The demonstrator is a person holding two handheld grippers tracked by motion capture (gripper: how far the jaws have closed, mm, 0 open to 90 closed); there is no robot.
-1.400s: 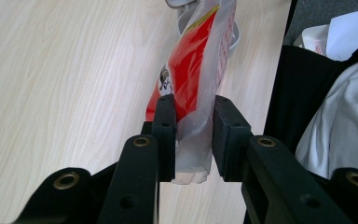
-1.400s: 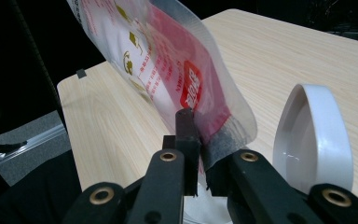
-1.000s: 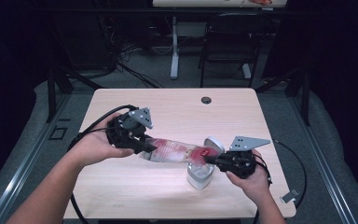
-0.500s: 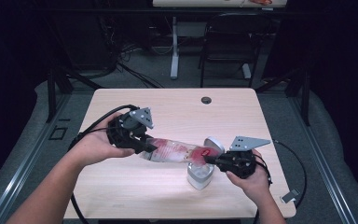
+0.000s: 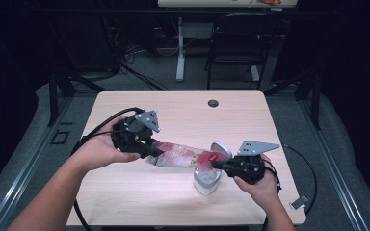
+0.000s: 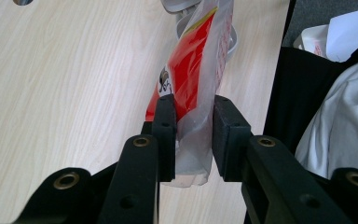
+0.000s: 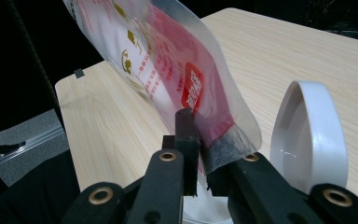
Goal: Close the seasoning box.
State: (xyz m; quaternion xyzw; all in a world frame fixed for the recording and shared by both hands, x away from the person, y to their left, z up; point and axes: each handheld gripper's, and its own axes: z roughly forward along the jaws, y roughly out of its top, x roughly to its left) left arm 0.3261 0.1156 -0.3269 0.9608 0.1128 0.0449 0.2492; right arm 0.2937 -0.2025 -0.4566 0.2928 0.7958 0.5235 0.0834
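A clear plastic pouch [image 5: 180, 156] with red print is held level between both grippers, just above the table. My left gripper [image 5: 150, 150] is shut on its left end; the left gripper view has both pads pressed on the pouch [image 6: 191, 70] at my left gripper [image 6: 193, 135]. My right gripper [image 5: 217, 163] is shut on the other end, and in the right gripper view my right gripper [image 7: 200, 156] pinches the dark edge strip of the pouch [image 7: 168, 60]. A white container [image 5: 206, 179] stands under that end, its hinged lid [image 7: 307, 126] up.
The wooden table [image 5: 183, 115] has a round cable hole [image 5: 213, 103] near its far edge. A black chair [image 5: 236, 43] and a desk leg stand beyond it. Cables trail from both grippers off the table's sides.
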